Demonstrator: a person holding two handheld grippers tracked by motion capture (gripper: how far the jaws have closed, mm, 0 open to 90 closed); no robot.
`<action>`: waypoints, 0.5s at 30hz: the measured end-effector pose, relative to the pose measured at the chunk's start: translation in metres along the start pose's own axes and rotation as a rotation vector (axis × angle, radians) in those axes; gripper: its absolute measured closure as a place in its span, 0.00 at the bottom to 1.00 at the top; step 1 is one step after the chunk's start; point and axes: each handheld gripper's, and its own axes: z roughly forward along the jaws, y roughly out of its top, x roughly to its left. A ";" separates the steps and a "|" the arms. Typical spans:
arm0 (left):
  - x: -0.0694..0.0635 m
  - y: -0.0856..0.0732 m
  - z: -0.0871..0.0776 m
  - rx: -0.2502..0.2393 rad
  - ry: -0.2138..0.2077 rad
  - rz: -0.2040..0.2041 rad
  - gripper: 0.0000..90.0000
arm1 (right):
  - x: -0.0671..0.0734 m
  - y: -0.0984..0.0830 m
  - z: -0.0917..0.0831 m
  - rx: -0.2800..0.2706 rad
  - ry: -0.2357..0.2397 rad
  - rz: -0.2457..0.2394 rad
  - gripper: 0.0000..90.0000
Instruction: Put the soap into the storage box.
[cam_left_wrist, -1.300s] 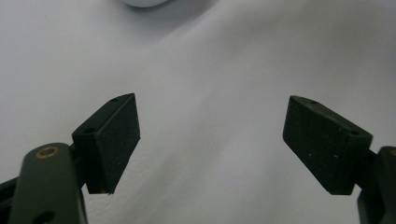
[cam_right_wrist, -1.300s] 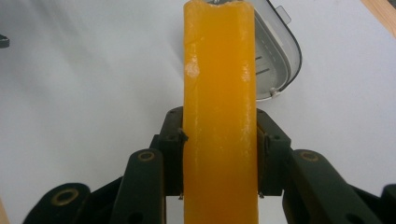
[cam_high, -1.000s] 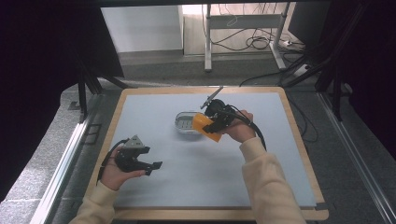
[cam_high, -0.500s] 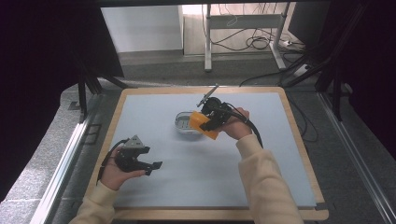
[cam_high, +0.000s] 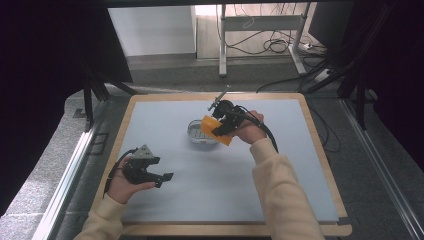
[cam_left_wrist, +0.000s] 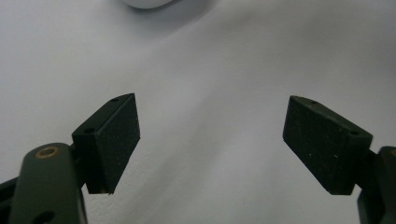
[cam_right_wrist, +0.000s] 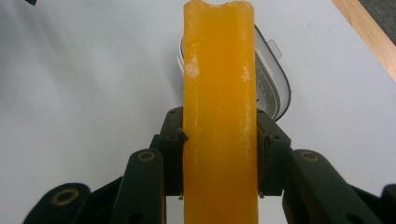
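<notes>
My right gripper (cam_right_wrist: 219, 158) is shut on a thick orange sponge-like slab (cam_right_wrist: 218, 116), its pads pressing both long sides. In the high view that gripper (cam_high: 222, 129) holds the orange slab (cam_high: 216, 129) tilted over the right edge of a small metal bowl (cam_high: 200, 134) near the mat's middle. The bowl's rim (cam_right_wrist: 275, 84) peeks out behind the slab in the right gripper view. My left gripper (cam_high: 162, 177) rests low at the mat's front left, held in a hand. Its jaws (cam_left_wrist: 212, 140) stand wide open over bare mat, with nothing between them.
A pale blue mat (cam_high: 280, 175) covers a wooden-edged table (cam_high: 325, 150). A pale rounded object's edge (cam_left_wrist: 144, 3) shows at the top of the left gripper view. Cables and a desk frame (cam_high: 260, 35) lie on the floor beyond the table.
The right hand has tilted the orange slab and shifted it slightly left over the bowl. The left gripper has stayed where it was.
</notes>
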 end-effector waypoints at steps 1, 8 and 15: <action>0.000 0.000 0.000 0.000 0.000 0.000 0.21 | -0.001 0.001 0.001 0.003 -0.001 -0.005 0.69; -0.001 0.000 0.001 0.000 -0.004 0.005 0.21 | -0.006 0.008 0.007 0.004 0.003 -0.011 0.69; -0.001 0.000 0.001 -0.001 -0.005 0.004 0.21 | -0.008 0.013 0.015 0.010 0.008 -0.026 0.69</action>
